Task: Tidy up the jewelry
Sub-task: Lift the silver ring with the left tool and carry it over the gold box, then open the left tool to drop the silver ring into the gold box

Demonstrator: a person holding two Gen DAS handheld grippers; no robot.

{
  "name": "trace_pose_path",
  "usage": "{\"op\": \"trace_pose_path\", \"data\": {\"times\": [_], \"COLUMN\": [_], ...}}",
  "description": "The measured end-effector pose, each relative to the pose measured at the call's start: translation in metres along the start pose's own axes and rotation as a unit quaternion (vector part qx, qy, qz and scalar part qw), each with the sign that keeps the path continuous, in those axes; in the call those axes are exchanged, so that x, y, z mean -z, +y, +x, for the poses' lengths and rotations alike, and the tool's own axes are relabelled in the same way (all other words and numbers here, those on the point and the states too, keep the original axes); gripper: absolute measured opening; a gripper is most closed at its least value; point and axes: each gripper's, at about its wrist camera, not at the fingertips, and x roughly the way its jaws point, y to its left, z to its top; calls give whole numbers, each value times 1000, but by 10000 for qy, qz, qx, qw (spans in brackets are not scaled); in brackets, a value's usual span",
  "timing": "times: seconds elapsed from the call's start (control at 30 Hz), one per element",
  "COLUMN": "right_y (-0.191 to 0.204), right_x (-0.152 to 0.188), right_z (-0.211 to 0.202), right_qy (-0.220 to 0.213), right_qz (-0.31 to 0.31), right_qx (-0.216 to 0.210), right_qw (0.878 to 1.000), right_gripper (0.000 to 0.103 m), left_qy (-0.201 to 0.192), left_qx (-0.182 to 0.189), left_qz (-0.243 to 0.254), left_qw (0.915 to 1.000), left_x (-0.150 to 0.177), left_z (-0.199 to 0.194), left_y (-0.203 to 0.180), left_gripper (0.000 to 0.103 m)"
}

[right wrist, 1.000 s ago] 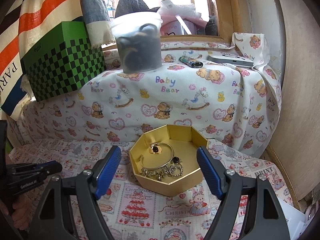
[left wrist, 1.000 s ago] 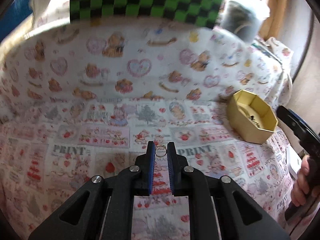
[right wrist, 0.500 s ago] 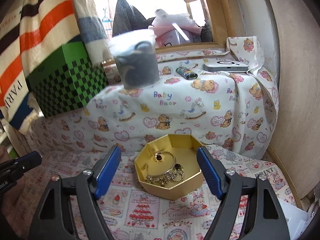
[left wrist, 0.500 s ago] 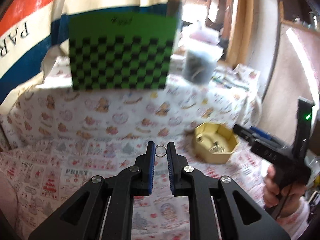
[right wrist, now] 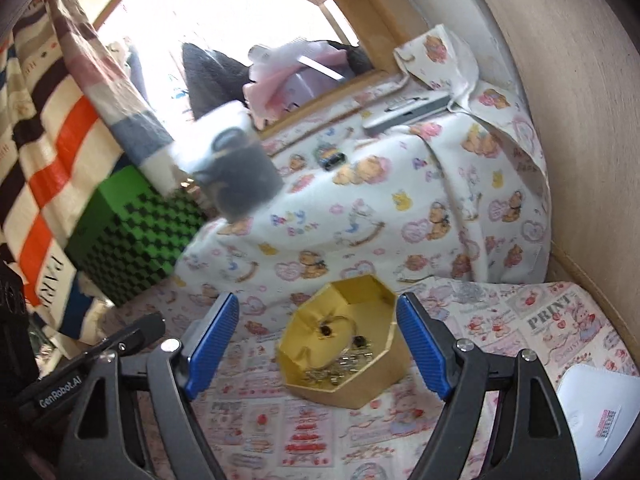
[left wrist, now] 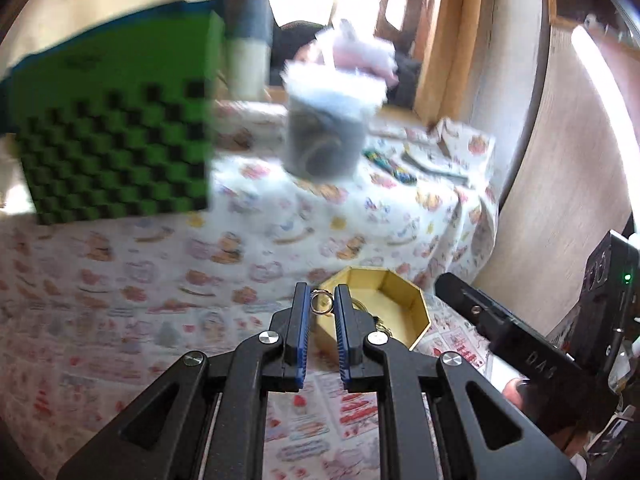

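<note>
Green checkered box (left wrist: pixel 116 152), lidded plastic tub (left wrist: pixel 326 132).

The left gripper (left wrist: pixel 322 300) has carried the ring (left wrist: pixel 321 303) from the cloth up to the gold box (left wrist: pixel 404 300).

The green checkered box (left wrist: pixel 116 136) and the grey container (left wrist: pixel 328 132) behind it are smeared by motion blur in the left wrist view, so the contents of the container cannot be read. In the right wrist view the same container (right wrist: pixel 236 172) is also blurred. The near part of the gold octagonal box (left wrist: pixel 384 312) is covered by the left gripper (left wrist: pixel 321 304). The small jewelry pieces (right wrist: pixel 344 364) inside the box cannot be told apart. The white object (right wrist: pixel 596 412) is cut off by the picture's edge.
</note>
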Motion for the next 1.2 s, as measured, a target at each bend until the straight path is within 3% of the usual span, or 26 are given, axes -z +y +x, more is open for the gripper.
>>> {"op": "trace_pose_path", "data": {"times": [0.2,0.37,0.53,0.83,0.93,0.97,1.1,1.2], "right_y": [-19,-31,-49,-70,-71,-71,-64,-54], "right_x": [-1,-2,-2,0,-1,-1,-4,-5], "right_z": [11,10,18,21,23,22,19,15], "right_qy": [181,53,294,329,364,340,253,163], "right_qz": [434,550,844,1080,1144,1118,990,785], "right_qx": [5,456,1168,1258,1184,1182,1119,1178], "right_qw": [9989,9974,9891,9856,9857,9861,9885,9898], "right_gripper": [86,93,94,95,95,95,95,95], "left_qy": [493,800,924,874,782,710,193,-280], "left_qx": [52,0,-80,-214,-124,-191,-438,-591], "left_qz": [50,83,27,204,130,168,410,642], "left_qw": [9988,9968,9957,9957,9968,9972,9980,9958], "left_x": [7,16,20,16,16,15,9,7], "left_z": [49,79,98,110,100,96,64,35], "left_y": [-17,-27,-27,-24,-17,-16,-16,-16], "left_gripper": [11,11,11,14,20,28,52,59]}}
